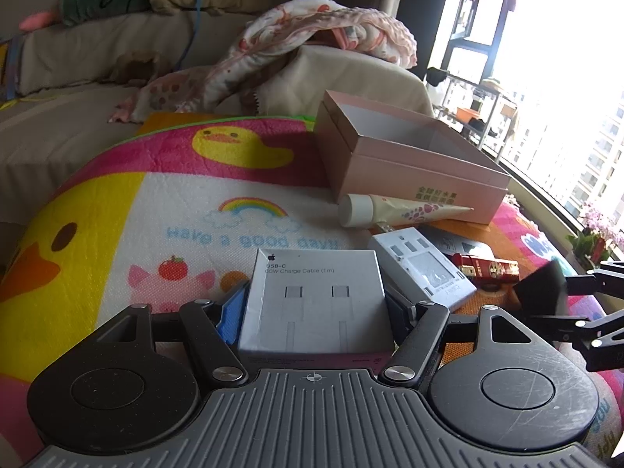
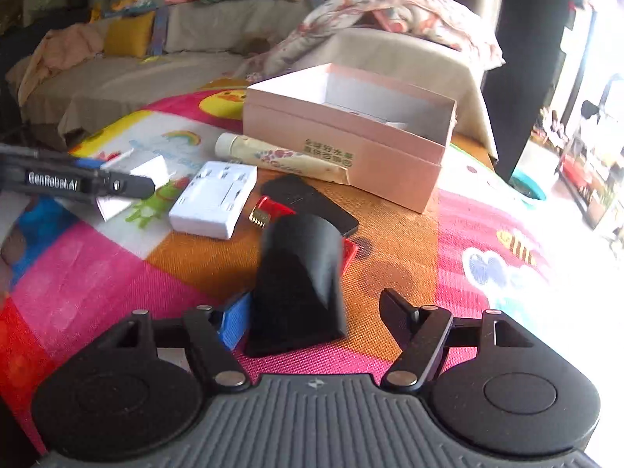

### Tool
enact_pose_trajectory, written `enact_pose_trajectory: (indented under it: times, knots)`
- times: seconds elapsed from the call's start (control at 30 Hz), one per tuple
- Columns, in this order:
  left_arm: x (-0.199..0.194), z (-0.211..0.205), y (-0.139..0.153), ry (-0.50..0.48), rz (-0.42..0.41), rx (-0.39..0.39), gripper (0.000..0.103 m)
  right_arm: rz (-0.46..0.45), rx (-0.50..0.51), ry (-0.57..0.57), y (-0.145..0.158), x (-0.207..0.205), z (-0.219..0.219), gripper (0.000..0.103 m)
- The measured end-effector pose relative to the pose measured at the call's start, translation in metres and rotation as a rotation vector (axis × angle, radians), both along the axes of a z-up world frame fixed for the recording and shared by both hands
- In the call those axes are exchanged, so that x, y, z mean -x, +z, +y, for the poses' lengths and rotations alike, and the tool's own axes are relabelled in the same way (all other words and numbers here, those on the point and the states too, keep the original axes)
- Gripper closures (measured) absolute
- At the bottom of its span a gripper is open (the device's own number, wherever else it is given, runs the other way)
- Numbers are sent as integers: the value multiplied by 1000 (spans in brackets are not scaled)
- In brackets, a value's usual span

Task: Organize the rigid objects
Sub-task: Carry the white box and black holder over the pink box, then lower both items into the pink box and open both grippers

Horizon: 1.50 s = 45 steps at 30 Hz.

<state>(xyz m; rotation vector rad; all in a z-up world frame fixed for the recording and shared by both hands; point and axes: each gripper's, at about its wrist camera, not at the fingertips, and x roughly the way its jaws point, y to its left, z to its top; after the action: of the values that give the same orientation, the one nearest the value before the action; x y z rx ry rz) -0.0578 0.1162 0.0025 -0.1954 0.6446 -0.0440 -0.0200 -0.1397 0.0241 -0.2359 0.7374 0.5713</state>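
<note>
Pink box (image 2: 343, 144) lies ahead of both claws. Right claw (image 2: 312, 312), nearer, grips black wedge (image 2: 300, 280); left claw (image 1: 316, 312) grips cable pack (image 1: 316, 304).

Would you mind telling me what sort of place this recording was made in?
Most likely a home living room: a covered sofa with cushions, a cartoon duck play mat under the objects, and a large window facing apartment blocks.

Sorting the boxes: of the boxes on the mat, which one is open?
The pink cardboard box at the back: lidless, its white inside showing. The white USB-C cable box between the left gripper's fingers is closed.
</note>
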Motion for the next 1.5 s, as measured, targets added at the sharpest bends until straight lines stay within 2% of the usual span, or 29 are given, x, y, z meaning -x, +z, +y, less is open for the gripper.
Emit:
enact_pose_trajectory:
  times: [0.07, 0.17, 0.2, 0.23, 0.27, 0.3, 0.37, 0.5, 0.63, 0.7, 0.77, 0.87, 1.0, 1.03, 1.1, 1.17, 1.23, 1.33, 1.4, 1.5]
  knots:
    - [0, -3, 0, 1, 3, -15, 28, 3, -29, 4, 2, -2, 3, 31]
    - [1, -8, 1, -3, 10, -53, 28, -34, 46, -10, -4, -5, 21, 33]
    - [2, -11, 2, -8, 11, -73, 28, -46, 74, -8, -6, -5, 25, 41]
    - [3, -14, 2, -15, 8, -89, 28, -59, 74, 3, -6, -4, 26, 44]
    - [5, -16, 3, -24, 2, -102, 28, -56, 73, 13, -5, -3, 24, 51]
    - [8, -20, 5, -44, -8, -118, 29, -46, 71, 22, -3, -3, 22, 54]
    - [14, -29, 10, -104, -24, -135, 29, -29, 50, 31, 1, -3, 12, 55]
    - [9, -45, 37, -230, -80, -102, 29, -28, 17, 7, 16, -6, -11, 55]
    - [-47, -58, 95, -290, -168, -143, 29, -119, -52, -22, 54, -24, -22, 55]
    - [-91, -63, 115, -297, -161, -139, 29, -175, -95, -38, 77, -41, -22, 55]
    - [-136, -64, 123, -290, -131, -102, 29, -207, -123, -50, 90, -60, -18, 55]
    - [-197, -59, 120, -276, -63, -4, 29, -191, -151, -70, 98, -97, -9, 55]
    - [-257, -52, 105, -229, -82, 101, 28, -247, -143, -86, 93, -136, 10, 54]
    - [-275, -52, 98, -229, -63, 109, 28, -282, -131, -76, 91, -145, 18, 44]
    - [-303, -51, 82, -216, 31, 117, 30, -302, -66, -79, 84, -162, 35, 28]
    - [-304, -49, 72, -210, 36, 125, 32, -266, -55, -83, 78, -166, 38, 29]
    - [-288, -43, 71, -197, -21, 115, 32, -225, -90, -64, 71, -154, 27, 29]
    - [-239, -30, 80, -141, -127, 107, 32, -198, -88, -53, 51, -123, 6, 28]
    - [-206, -26, 81, -103, -149, 84, 32, -185, -58, -63, 34, -103, -5, 28]
    - [-157, -24, 77, -98, -142, 61, 32, -173, -34, -103, 14, -79, -19, 28]
